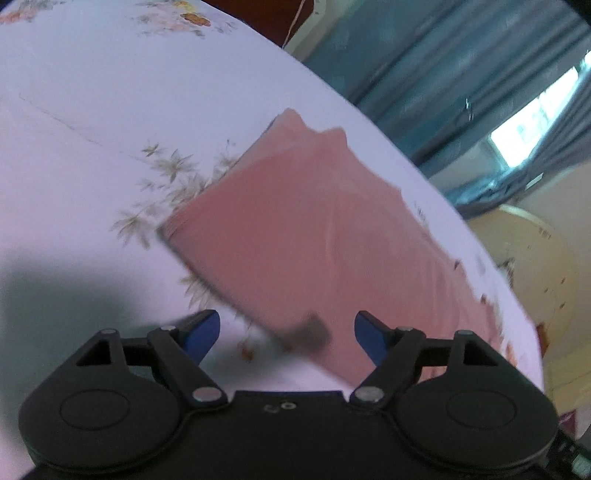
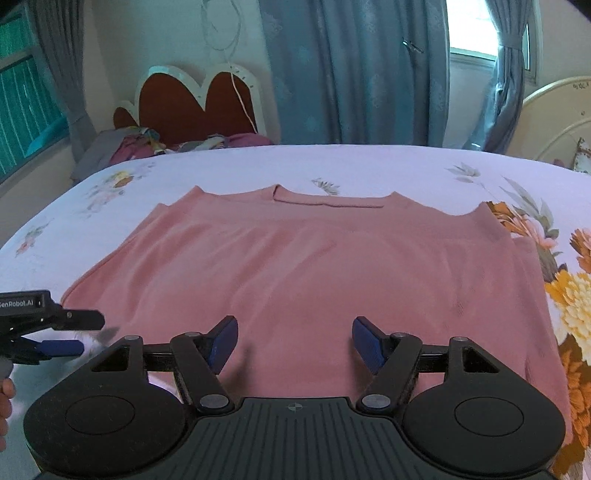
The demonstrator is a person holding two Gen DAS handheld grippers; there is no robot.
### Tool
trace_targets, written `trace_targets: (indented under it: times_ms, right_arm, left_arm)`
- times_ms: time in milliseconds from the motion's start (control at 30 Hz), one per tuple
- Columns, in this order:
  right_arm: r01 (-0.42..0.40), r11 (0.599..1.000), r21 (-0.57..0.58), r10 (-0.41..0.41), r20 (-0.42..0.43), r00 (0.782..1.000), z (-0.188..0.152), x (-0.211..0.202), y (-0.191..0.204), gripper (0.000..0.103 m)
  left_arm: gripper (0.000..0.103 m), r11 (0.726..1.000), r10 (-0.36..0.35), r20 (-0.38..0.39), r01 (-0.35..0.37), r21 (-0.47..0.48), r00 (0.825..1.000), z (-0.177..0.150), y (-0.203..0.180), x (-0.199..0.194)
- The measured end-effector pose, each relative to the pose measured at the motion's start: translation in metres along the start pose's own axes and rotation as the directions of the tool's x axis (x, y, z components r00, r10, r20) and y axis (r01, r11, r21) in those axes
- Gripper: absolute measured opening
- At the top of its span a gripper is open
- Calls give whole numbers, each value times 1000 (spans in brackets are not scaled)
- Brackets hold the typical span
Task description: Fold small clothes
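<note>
A pink garment lies spread flat on the white floral bedsheet, its neck edge at the far side. In the left wrist view the garment is blurred and its near left corner lies between my fingers. My left gripper is open and empty, just above that corner. It also shows in the right wrist view at the garment's near left corner. My right gripper is open and empty, over the garment's near edge at its middle.
A bed headboard with a pile of clothes stands beyond the bed at the left. Blue curtains and a window are behind. A cream round frame stands at the right.
</note>
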State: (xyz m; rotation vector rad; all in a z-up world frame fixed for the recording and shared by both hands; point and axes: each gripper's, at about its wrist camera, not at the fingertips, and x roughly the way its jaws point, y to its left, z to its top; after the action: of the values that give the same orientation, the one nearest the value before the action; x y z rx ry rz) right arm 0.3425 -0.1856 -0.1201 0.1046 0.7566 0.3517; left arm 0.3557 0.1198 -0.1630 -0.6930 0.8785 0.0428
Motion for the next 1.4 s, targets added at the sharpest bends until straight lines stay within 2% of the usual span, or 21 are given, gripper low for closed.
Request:
trace_targets:
  times_ms: [200,267,300,333,467,533,633,733,1033,1167,1267,1333,1400]
  right_arm:
    - [37,999,-8,-37,1,999,23,31,8,68]
    - [52,998,-27,-52,-6,999,30,44,12,59]
    - [64,997,-37,-64,-13,998,32,50,15,58]
    - [72,997,-41,-73,-21,997,34,56,16,58]
    - [102,993,-63,-106,-69,992,26,80,21,58]
    - [119,989,-82,-125,-64,990,19,87,22,58]
    - [124,989,-75,-128,-58,990,24,83,22,58]
    - [139,985,-105,-144,-40,989,11,88,21,58]
    - [128,988,-90,-132,-38,990,13,87,19,58]
    - [102,993,-60,-104,-37,994,16,83,14,58]
    - [85,996,12,-85,0,996,20,67,1,58]
    - [79,995,57,-80,23,997,21,55,-12,58]
    - [82,991,104,-87,45,995,21,39,-29,58]
  left_arm:
    - [77,996,-68,60,72,-52,996,15,0,23]
    - [64,994,-79,78,84,-75,994,19,0,28]
    - [55,992,-79,87,87,-92,993,20,2,32]
    - [47,991,-80,95,89,-103,992,21,4,35]
    - [34,990,-82,120,95,-104,989,22,5,40]
    - [17,989,-85,114,98,-113,990,24,8,47]
    - [14,984,-100,118,116,-136,988,26,15,49]
    - [13,986,-93,137,110,-122,986,23,12,45]
    - [11,986,-94,190,117,-116,977,24,1,35]
    - [11,993,-100,232,110,-33,967,27,-20,24]
    - [10,989,-121,258,95,112,959,27,-52,15]
    - [10,974,-155,257,103,202,954,25,-78,12]
    - [10,944,-199,250,117,308,948,20,-110,10]
